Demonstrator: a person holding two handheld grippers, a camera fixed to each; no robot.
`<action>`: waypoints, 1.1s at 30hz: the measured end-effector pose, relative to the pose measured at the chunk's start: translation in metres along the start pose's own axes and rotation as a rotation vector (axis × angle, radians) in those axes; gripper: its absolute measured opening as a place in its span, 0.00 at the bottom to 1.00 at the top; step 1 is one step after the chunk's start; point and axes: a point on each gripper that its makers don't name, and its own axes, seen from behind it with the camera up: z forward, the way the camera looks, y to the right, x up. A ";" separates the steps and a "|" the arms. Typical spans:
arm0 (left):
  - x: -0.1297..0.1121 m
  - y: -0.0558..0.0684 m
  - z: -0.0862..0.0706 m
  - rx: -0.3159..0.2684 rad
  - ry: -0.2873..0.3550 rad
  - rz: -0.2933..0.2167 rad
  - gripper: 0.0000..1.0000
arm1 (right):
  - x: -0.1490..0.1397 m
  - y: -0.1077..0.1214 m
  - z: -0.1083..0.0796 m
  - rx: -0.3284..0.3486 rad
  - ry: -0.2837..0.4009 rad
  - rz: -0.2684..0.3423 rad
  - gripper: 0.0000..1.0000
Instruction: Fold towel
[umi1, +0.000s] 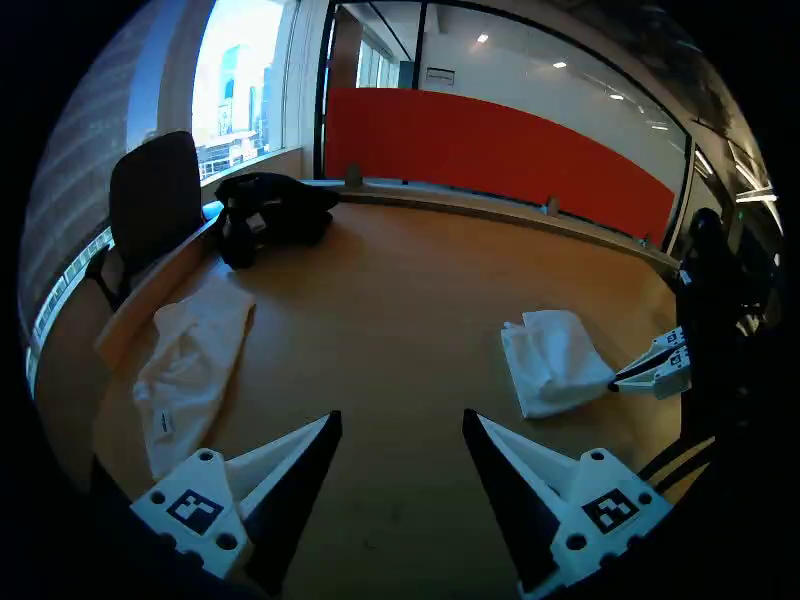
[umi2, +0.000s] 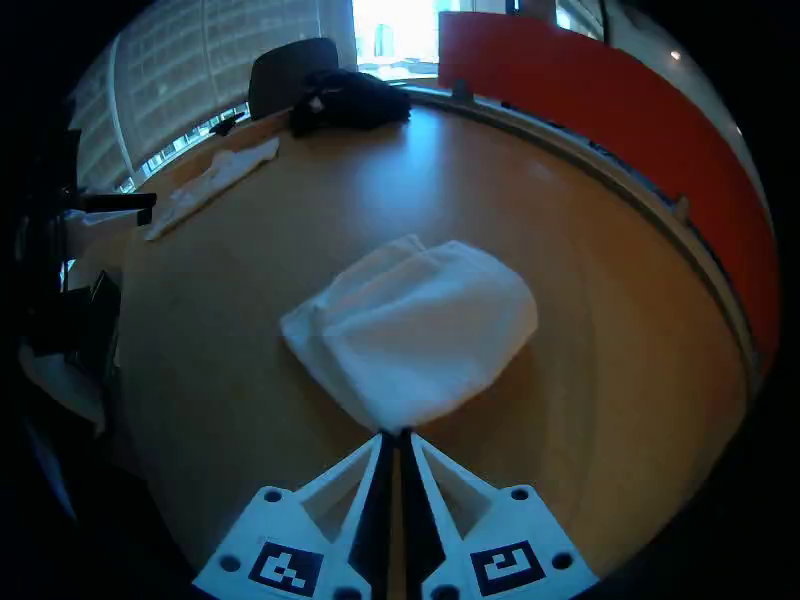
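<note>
A folded white towel lies on the wooden table. My right gripper sits at its near corner, fingers closed together with the corner's tip pinched between them. In the left gripper view the same towel lies to the right, with the right gripper touching its right corner. My left gripper hovers over bare table, open, with nothing between its fingers. A second white towel, loosely laid out and unfolded, rests near the table's left edge.
A black bag sits at the far left corner of the table, with an office chair behind it. A red partition runs along the far side. Dark equipment stands at the right edge.
</note>
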 end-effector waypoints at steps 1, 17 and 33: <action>0.001 -0.001 0.000 0.001 0.002 0.001 0.89 | 0.004 0.001 -0.002 0.002 0.005 -0.002 0.05; 0.018 -0.009 0.001 0.002 0.029 -0.001 0.89 | 0.082 0.013 -0.036 0.050 0.079 -0.068 0.05; 0.035 -0.003 0.002 -0.014 0.053 0.002 0.89 | 0.172 0.034 -0.090 0.022 0.176 -0.186 0.05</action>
